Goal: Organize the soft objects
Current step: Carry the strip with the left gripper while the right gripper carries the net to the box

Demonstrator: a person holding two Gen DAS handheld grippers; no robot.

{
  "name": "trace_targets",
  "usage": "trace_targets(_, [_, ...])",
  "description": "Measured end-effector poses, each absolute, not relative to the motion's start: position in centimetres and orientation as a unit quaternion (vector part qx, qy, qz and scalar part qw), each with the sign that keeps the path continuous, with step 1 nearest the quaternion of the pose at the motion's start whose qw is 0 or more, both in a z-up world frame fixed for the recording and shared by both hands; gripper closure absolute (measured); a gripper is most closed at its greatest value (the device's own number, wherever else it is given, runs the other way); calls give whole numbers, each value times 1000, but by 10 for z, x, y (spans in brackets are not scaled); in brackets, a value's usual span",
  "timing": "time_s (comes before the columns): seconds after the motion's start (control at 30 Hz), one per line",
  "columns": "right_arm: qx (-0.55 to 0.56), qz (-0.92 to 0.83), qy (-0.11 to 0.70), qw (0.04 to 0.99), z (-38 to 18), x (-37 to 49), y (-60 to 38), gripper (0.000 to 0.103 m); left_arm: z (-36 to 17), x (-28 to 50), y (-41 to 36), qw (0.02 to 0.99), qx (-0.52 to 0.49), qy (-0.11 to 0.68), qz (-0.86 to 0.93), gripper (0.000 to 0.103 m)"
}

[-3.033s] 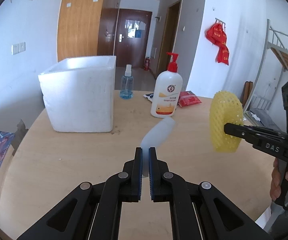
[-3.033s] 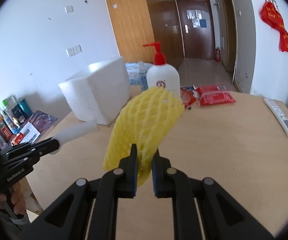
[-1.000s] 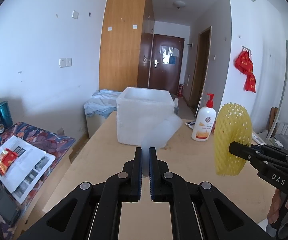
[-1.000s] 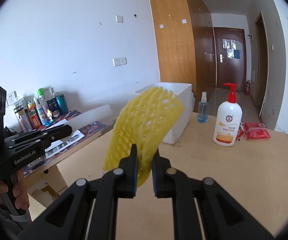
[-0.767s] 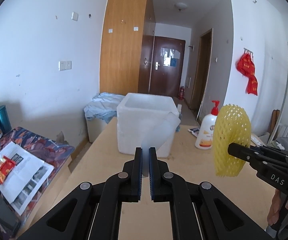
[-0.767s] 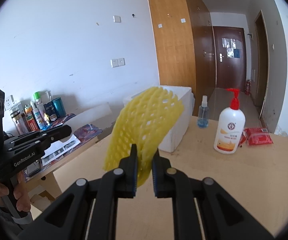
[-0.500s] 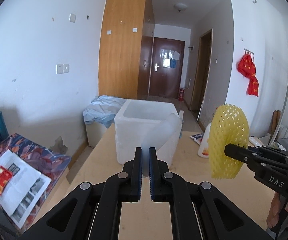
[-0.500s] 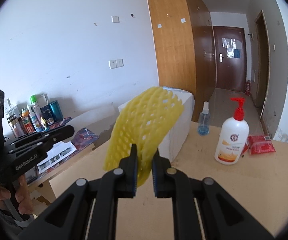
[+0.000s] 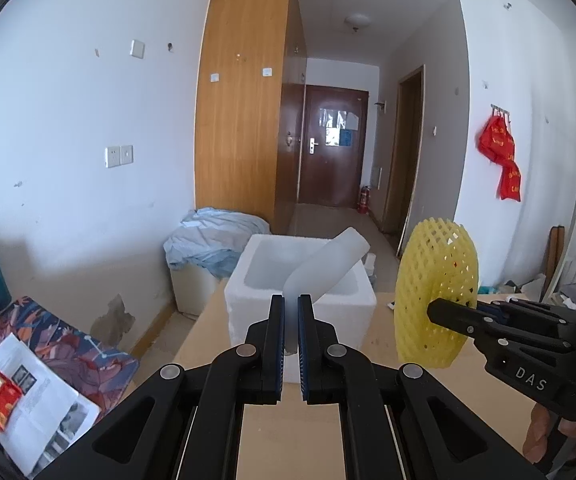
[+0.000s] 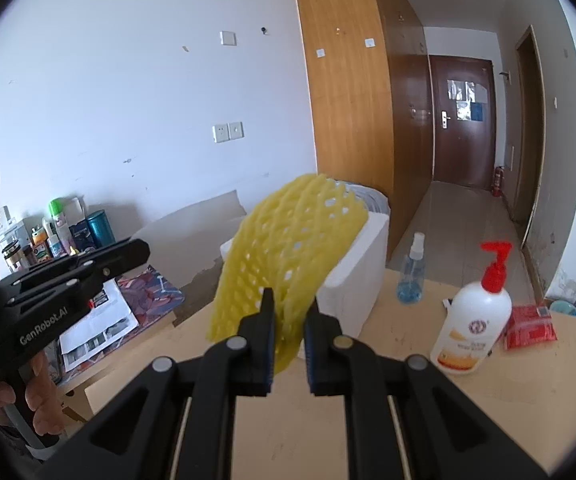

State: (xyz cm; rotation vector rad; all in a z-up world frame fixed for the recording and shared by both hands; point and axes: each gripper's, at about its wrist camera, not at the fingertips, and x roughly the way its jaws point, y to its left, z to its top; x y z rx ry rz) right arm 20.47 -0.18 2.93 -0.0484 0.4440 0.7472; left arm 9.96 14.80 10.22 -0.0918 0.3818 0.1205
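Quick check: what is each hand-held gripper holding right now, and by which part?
Left hand-held gripper pinches the white foam sheet at its lower end. Right hand-held gripper clamps the yellow foam net by its lower edge.

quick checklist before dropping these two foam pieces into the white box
1. Left tool shut on the white foam sheet: ok.
2. Right tool shut on the yellow foam net: ok.
3. Foam box open on top: ok.
4. Sheet's far end lines up over the box opening in the left view: ok.
5. Net over the box opening: not ok; it hangs off to the right.
6. Room left inside the box: cannot tell.
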Motion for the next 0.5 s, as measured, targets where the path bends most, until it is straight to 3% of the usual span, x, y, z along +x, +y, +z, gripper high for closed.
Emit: trace_targets(0.5, [-27,359,206,910,39,244,16,88,109,144,166,977,-53,195,71,97])
